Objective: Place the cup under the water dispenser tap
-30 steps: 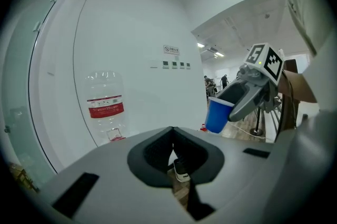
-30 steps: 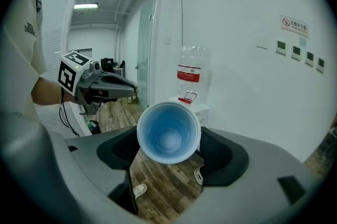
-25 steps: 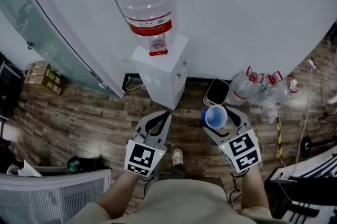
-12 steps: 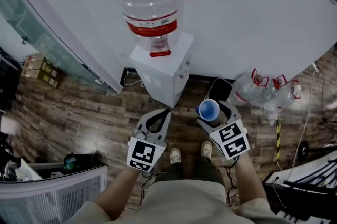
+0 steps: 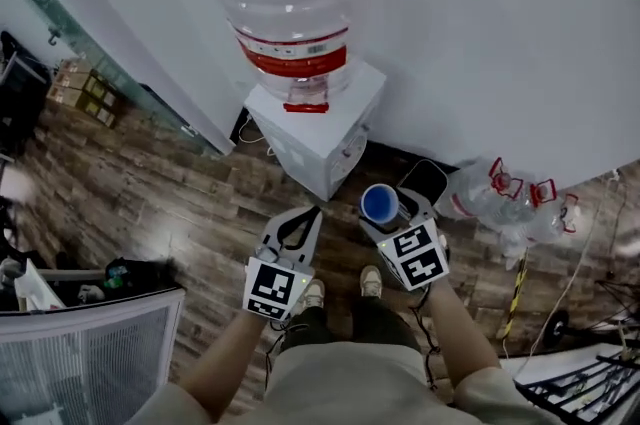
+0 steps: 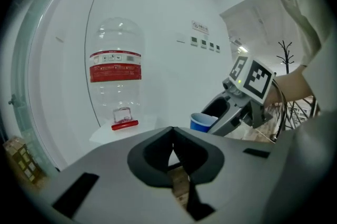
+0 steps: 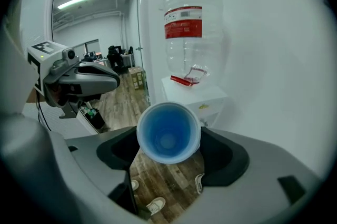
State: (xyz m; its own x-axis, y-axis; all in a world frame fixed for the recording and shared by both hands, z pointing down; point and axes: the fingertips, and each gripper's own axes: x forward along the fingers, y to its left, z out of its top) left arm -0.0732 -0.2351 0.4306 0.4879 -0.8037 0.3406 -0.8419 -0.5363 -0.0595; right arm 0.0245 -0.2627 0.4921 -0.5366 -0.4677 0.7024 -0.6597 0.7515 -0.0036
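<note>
A white water dispenser [image 5: 318,128] stands against the wall with a large clear bottle [image 5: 290,3] upside down on top, red label around it. My right gripper [image 5: 384,209] is shut on a blue cup [image 5: 380,204], held upright and empty just in front of the dispenser's right side. In the right gripper view the cup [image 7: 168,133] sits between the jaws, with the dispenser [image 7: 197,99] beyond it. My left gripper [image 5: 314,213] is shut with nothing in it, close in front of the dispenser. From the left gripper view, the cup [image 6: 202,122] shows to the right.
Several clear bottles [image 5: 505,198] lie on the wooden floor to the right, beside a dark bin [image 5: 425,178]. A glass partition [image 5: 60,23] and cardboard boxes [image 5: 85,93] are at the left. A white mesh basket [image 5: 90,353] stands at the lower left.
Both grippers have come closer to the dispenser and lower, and the dispenser now looks larger. The right gripper has shifted left with the cup still in it.
</note>
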